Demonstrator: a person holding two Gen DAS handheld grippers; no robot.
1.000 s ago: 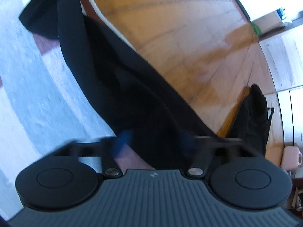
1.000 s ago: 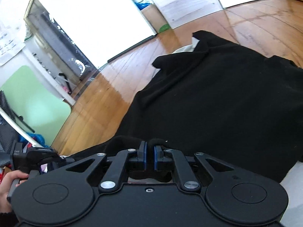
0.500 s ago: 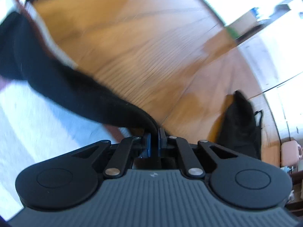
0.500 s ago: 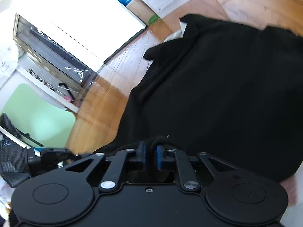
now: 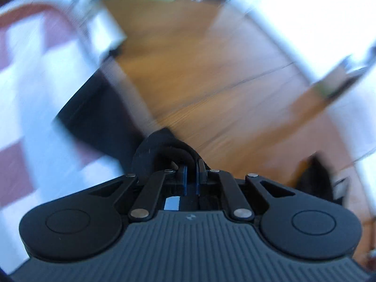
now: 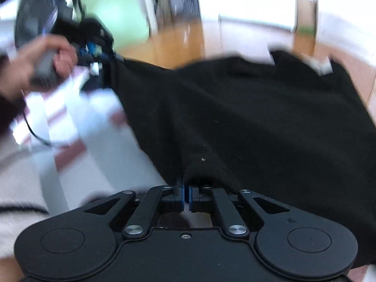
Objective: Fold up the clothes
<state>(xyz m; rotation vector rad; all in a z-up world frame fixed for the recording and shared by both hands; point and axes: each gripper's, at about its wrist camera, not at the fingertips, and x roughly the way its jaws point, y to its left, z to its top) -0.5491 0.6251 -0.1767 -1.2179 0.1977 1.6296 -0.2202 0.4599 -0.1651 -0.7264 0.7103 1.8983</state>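
Note:
A black garment [image 6: 258,117] lies spread and pulled taut between my two grippers. In the right wrist view my right gripper [image 6: 186,188] has its jaws closing tight on the garment's near edge, with fabric bunched at the pads. My left gripper [image 6: 94,51], held by a hand [image 6: 35,58], grips the garment's far left corner. In the blurred left wrist view my left gripper [image 5: 191,164] is shut on a looped fold of the black garment [image 5: 101,117], which trails off to the left.
A white and maroon checked cloth [image 5: 35,94] lies under the garment on a wooden floor [image 5: 211,82]. A black bag [image 5: 315,178] sits on the floor at the right. A cardboard box [image 6: 305,16] and a green panel [image 6: 112,7] stand at the back.
My left gripper went from wide open to shut on the garment's edge and swung with it. My right gripper rolled and shifted sideways, and the garment now stretches between both.

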